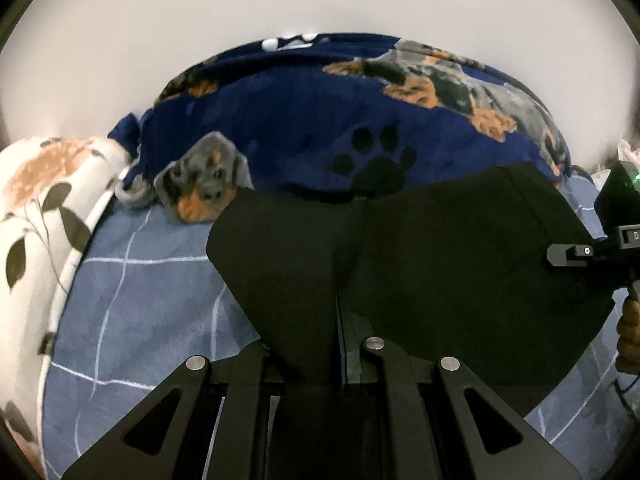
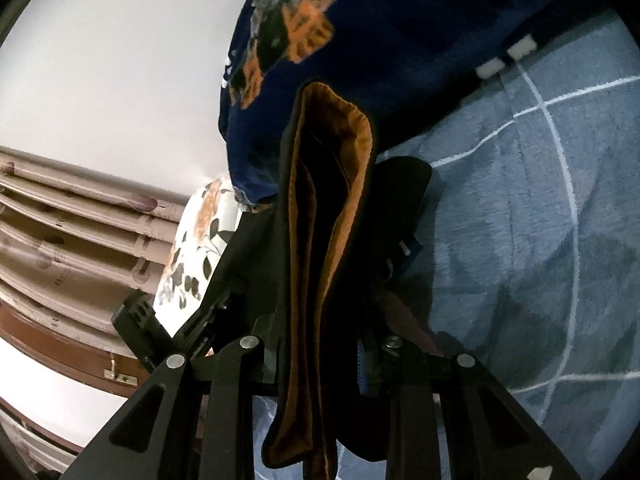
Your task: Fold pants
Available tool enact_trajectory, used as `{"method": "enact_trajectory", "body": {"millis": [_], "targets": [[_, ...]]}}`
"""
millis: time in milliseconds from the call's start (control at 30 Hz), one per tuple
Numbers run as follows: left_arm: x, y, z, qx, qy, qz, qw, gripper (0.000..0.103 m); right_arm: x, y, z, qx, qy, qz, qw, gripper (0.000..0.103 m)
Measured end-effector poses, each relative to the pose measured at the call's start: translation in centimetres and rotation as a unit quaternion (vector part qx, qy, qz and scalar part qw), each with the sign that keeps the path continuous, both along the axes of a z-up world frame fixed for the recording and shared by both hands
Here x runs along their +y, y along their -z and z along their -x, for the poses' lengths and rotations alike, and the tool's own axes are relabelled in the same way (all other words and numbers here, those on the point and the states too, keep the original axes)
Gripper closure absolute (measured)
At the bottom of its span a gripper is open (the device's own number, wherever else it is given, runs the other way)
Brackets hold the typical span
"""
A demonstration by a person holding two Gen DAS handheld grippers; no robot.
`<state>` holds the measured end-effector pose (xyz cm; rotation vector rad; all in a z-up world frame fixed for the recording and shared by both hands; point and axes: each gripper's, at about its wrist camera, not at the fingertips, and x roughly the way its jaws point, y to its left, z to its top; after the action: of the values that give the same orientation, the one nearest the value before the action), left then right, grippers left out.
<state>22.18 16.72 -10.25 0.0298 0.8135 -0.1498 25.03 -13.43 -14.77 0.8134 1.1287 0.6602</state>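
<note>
The black pants (image 1: 440,264) hang stretched above the blue checked bed cover (image 1: 152,308). My left gripper (image 1: 320,320) is shut on the near edge of the pants. The right gripper (image 1: 572,256) shows at the right of the left wrist view, gripping the pants' right edge. In the right wrist view my right gripper (image 2: 320,344) is shut on the pants (image 2: 304,240), whose orange-brown lining (image 2: 320,208) shows between the fingers. The left gripper's body (image 2: 168,328) shows at the lower left of that view.
A navy blanket with dog and paw prints (image 1: 320,120) is bunched at the back of the bed. A white floral pillow (image 1: 44,208) lies at the left. A white wall (image 1: 280,0) is behind. Brown wooden furniture (image 2: 80,248) shows left in the right wrist view.
</note>
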Motion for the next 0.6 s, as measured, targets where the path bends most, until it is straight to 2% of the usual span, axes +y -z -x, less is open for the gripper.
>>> {"method": "enact_trajectory", "body": {"millis": [133, 333, 500, 600], "targets": [[0.2, 0.9, 0.0, 0.0, 0.001, -0.006, 1.0, 0.089, -0.3, 0.6, -0.1, 0.003, 0.0, 0.018, 1.0, 0.079], [0.8, 2.3, -0.1, 0.003, -0.001, 0.007, 1.0, 0.083, -0.6, 1.5, -0.2, -0.005, 0.003, 0.047, 0.999, 0.079], [0.9, 2.6, 0.1, -0.006, -0.003, 0.007, 1.0, 0.079, 0.7, 0.8, 0.2, -0.043, -0.002, 0.115, 0.992, 0.078], [1.2, 2.8, 0.1, -0.007, -0.01, 0.019, 0.9998, 0.077, 1.5, 0.4, 0.4, -0.064, -0.001, 0.154, 0.986, 0.076]]}}
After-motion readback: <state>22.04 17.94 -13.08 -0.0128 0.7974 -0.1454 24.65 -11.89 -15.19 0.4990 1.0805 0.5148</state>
